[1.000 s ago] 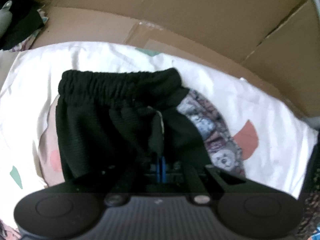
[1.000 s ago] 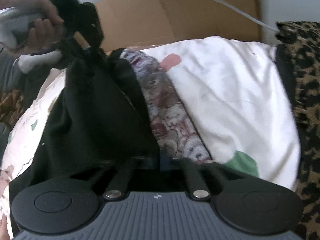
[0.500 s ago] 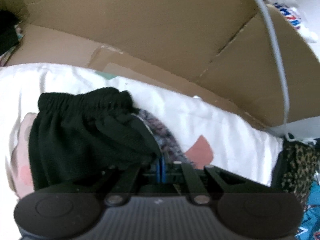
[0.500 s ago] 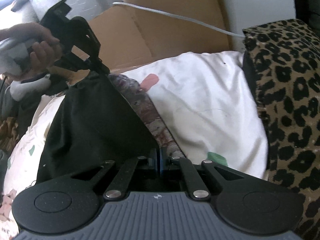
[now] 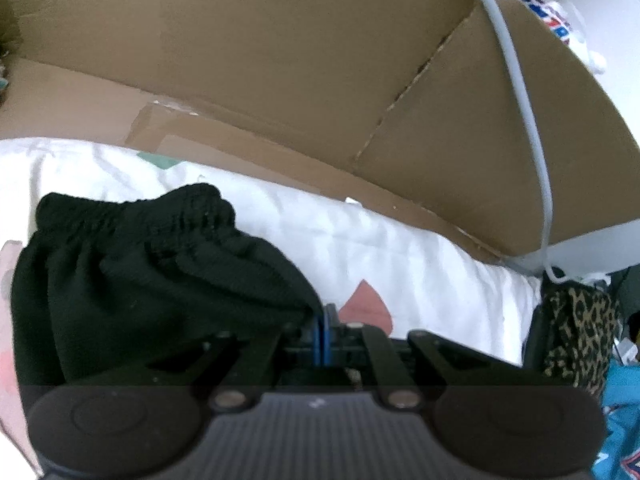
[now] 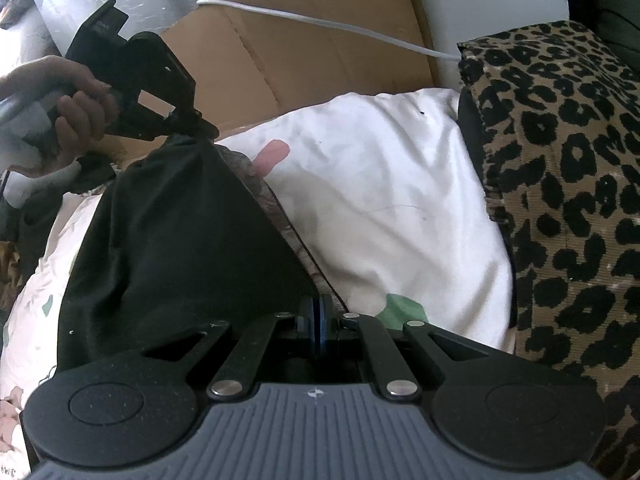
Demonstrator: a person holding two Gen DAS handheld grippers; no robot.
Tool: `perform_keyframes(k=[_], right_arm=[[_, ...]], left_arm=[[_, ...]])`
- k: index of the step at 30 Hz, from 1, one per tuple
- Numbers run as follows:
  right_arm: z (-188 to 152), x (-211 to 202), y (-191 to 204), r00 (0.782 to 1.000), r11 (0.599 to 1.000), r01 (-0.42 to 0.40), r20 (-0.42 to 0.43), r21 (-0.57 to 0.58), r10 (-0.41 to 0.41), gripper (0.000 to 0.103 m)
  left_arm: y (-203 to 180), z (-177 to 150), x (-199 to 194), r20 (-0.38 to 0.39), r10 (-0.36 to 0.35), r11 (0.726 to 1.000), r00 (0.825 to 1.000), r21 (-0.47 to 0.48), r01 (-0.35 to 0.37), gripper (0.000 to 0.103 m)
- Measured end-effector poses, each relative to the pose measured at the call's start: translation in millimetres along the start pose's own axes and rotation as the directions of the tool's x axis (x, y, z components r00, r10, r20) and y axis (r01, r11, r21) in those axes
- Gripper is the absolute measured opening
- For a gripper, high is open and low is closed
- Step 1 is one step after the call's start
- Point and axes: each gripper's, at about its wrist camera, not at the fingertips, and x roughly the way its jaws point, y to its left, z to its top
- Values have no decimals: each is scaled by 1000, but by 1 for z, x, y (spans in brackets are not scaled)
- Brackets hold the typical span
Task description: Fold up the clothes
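On the white sheet with pink and green shapes (image 6: 384,200), a pair of black knit shorts with a gathered elastic waistband (image 5: 132,276) hangs stretched between my two tools. My left gripper (image 5: 322,330) has its blue-padded jaws pressed together on one corner of the shorts, and the fabric drapes from there down to the left, with the waistband bunched on the sheet. My right gripper (image 6: 316,316) is likewise clamped tight on another corner, so that the black cloth runs as a taut edge from it up to the left gripper. From the right wrist view I see my left hand (image 6: 76,116) wrapped around that tool's handle. A patterned grey-and-maroon fabric (image 6: 260,188) peeks out just beside the shorts. Behind stands a brown cardboard box (image 5: 320,80) crossed by a white cable (image 5: 520,100), and a leopard-print cushion (image 6: 568,200) borders the sheet.
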Motion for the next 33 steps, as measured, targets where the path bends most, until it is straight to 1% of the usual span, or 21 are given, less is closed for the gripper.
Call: perform_keyframes(k=[2,5,9,10,11,12,13,14,15,17,18,19,21,23,25,27,29,30,31,32,33], right_arm=[[1,1,-1,1000,1000,3,-6,10,-3,0],[2,5,1,1000,999,22,-19,-24,-22,0],[2,2,0,999,999,45,-16,-27,-45,3],[2,2,-1,999,998,50,-15,-28,-51,5],[2,1,-1,998,998,56,-14,-29,-56,9],[2,0,-1,998,998,62,-13,-30,-62,17],[2,-1,-2,998,997,65,-12,-30,-66,21],[2,-4,-3,998,998,62,-6,-25,-63,26],[1,-6,-4,998,998,57,2,-15,-57,28],[-1,-12,-5,998,999,52,23,1,-52,29],[-1,-14,-4,998,999,49,34,5,-49,29],[-1,-15,-3,998,999,42,47,3,-42,29],[-2,-17,2,997,1000,22,67,-11,-21,29],[-2,-15,8,997,1000,-1,72,-22,3,29],[-2,-12,12,998,999,-24,63,-26,26,29],[-2,-9,16,997,999,-44,54,-31,46,29],[-1,-6,19,997,998,-63,45,-32,64,29],[-1,-5,20,997,997,-71,39,-30,72,29],[0,-3,21,996,997,-78,33,-25,78,29],[0,-1,21,996,996,-84,24,-17,84,29],[1,1,20,996,996,-92,14,-5,92,29]], left_arm=[[2,1,6,3,-5,1000,1000,-7,5,2],[4,1,16,5,-8,1000,1000,-17,8,2],[6,3,32,-8,-3,1000,1000,-23,3,3],[7,4,35,-14,-3,1000,1000,-26,3,7],[8,5,37,-19,-6,1000,1000,-28,5,7],[9,6,37,-21,-12,1000,1000,-25,12,7],[9,6,36,-23,-17,1000,1000,-19,17,9],[8,7,33,-23,-21,1000,1000,-8,21,13],[8,7,30,-24,-25,1000,999,3,25,18],[7,6,19,-18,-22,999,1000,24,22,46],[8,6,12,-10,-20,999,1000,35,21,51],[8,6,4,3,-22,999,1000,48,22,53],[12,7,-14,23,-20,997,1000,79,18,53],[18,11,-27,37,3,995,999,104,-6,53],[25,16,-39,56,44,989,997,135,-51,53],[34,21,-46,74,104,979,992,166,-115,52],[41,25,-48,79,143,973,987,171,-155,47],[46,26,-48,77,144,974,987,167,-155,45],[50,27,-47,74,144,974,987,164,-155,41],[54,26,-45,68,146,975,987,161,-155,39],[57,25,-42,60,148,974,987,162,-156,38]])
